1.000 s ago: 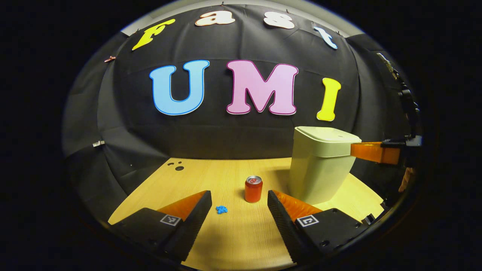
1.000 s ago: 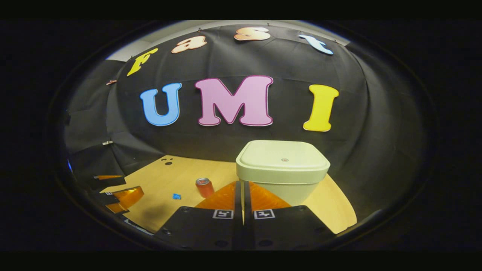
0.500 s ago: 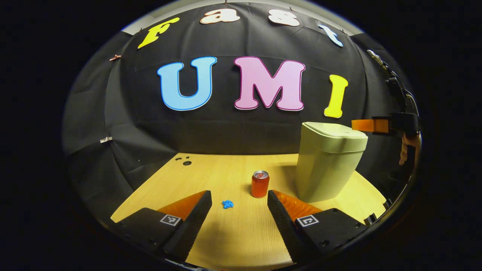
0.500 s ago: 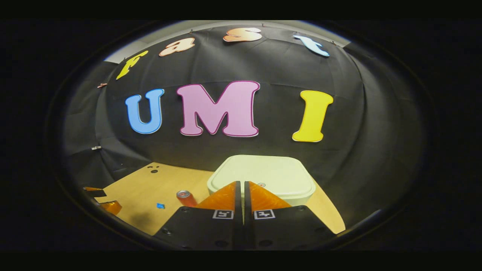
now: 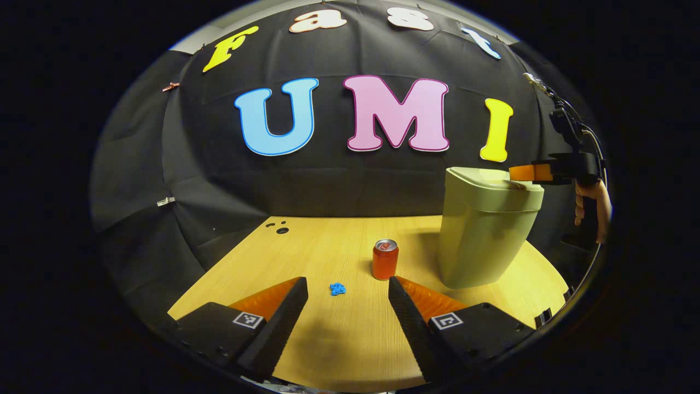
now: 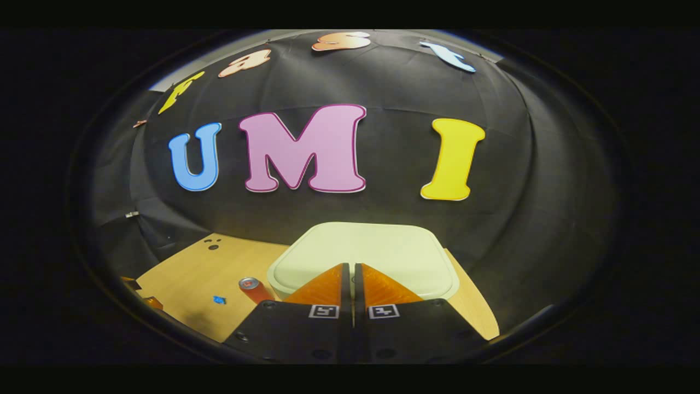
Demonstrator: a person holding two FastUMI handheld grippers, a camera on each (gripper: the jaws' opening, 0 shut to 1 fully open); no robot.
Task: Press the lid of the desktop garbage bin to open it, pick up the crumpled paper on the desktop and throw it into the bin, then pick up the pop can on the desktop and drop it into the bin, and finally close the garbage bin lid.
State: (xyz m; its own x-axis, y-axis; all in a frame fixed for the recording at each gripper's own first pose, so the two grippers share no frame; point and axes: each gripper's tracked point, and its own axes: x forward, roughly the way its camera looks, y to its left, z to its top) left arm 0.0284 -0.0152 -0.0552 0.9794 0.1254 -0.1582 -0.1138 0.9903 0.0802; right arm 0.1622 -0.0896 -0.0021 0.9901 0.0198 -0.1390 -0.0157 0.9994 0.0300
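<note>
A: What's the biggest thing ahead of the tools?
B: The wooden table [image 5: 339, 339], then the pale green garbage bin [image 5: 481, 241], ahead and to the right of the left gripper [image 5: 348, 282], lid down.
A: And the right gripper [image 6: 350, 266]?
B: Its fingers are pressed together with nothing between them, tips over the near edge of the bin lid [image 6: 383, 246]. I can't tell if they touch it.
A: The left one?
B: Fingers spread wide, empty, low over the table.
A: The smaller items?
B: The pop can [image 5: 385, 259] stands upright just beyond its right fingertip; the crumpled paper [image 5: 337, 288], blue, lies between and slightly beyond the fingertips.
</note>
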